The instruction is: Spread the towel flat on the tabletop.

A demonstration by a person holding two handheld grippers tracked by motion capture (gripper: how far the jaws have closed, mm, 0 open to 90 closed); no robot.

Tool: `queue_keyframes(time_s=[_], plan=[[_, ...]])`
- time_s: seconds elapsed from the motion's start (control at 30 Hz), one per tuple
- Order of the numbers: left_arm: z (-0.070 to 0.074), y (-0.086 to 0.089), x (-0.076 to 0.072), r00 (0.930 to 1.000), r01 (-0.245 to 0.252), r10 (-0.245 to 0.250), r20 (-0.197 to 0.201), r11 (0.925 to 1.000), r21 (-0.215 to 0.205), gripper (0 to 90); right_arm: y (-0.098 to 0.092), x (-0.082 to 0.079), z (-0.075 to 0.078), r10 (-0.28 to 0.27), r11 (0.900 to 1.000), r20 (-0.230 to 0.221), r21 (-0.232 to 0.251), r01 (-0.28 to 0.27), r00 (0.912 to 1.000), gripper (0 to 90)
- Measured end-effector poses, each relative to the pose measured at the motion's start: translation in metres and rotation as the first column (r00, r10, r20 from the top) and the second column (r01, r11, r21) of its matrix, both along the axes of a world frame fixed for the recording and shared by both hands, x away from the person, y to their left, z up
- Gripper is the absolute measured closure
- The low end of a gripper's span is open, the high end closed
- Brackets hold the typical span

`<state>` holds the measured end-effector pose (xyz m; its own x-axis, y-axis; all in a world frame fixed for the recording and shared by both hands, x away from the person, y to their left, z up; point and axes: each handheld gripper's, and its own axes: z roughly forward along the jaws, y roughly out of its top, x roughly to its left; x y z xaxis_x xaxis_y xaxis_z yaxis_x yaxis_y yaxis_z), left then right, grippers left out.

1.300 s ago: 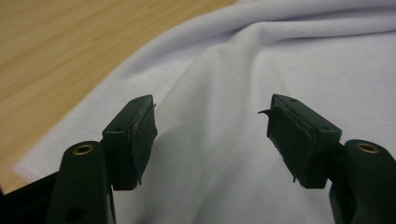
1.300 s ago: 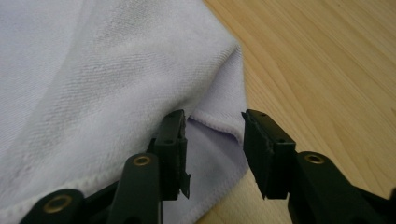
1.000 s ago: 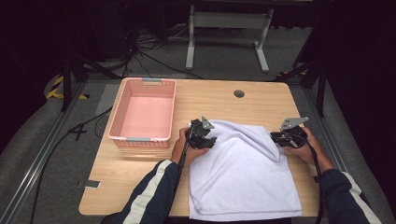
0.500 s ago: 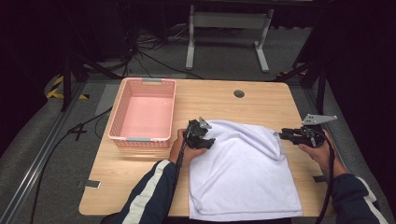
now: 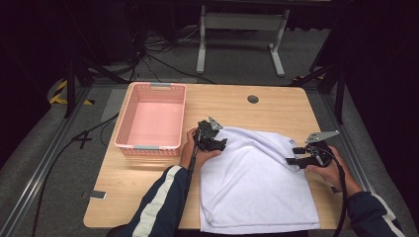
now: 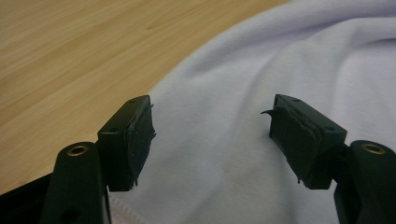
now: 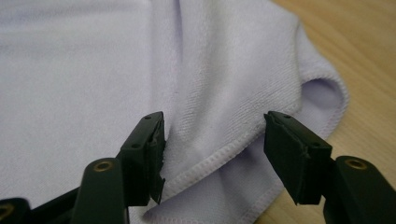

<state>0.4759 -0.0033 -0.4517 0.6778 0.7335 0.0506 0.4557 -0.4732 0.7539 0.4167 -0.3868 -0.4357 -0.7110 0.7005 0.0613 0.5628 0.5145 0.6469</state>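
A pale lavender towel [image 5: 257, 182] lies folded on the wooden table [image 5: 237, 106], reaching its near edge. My left gripper [image 5: 223, 143] rests at the towel's far left corner. Its jaws have just been opening, and they stand open over the cloth [image 6: 280, 46] without pressing it, as the left gripper [image 6: 210, 105] view shows. My right gripper [image 5: 292, 155] is at the towel's right edge. Its jaws have just been opening too. In the right gripper [image 7: 215, 119] view the stitched hem [image 7: 219, 156] runs loose between the parted pads.
An empty pink basket [image 5: 148, 148] stands on the table to the left of the towel. A round cable hole [image 5: 253, 99] sits near the far edge. A small flat silver object [image 5: 94, 195] lies at the front left corner. Bare wood [image 6: 70, 56] lies beyond the towel's left corner.
The right gripper's jaws have parted from the towel's right corner, and the hand has shifted a little toward the near side. The left hand has stayed put while its jaws widened.
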Motion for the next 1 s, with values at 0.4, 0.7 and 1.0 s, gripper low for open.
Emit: queue_keyframes(time_s=[0.4, 0.7, 1.0], plan=[[-0.008, 0.012, 0.021, 0.9926, -0.114, 0.113, -0.046, 0.9933, -0.021, 28.3, -0.004, 0.006, 0.010, -0.007, 0.998, 0.061, 0.059, 0.004, 0.9981, 85.7], [-0.011, 0.008, 0.032, 0.9907, -0.124, 0.122, -0.060, 0.9917, -0.035, 27.2, -0.015, 0.040, 0.042, -0.121, 0.989, 0.189, 0.103, 0.103, 0.9745, 86.2], [-0.016, 0.009, 0.043, 0.9761, -0.195, 0.191, -0.104, 0.9802, -0.033, 28.0, -0.039, 0.056, 0.024, -0.092, 0.996, -0.031, -0.001, 0.092, 0.9953, 71.4]])
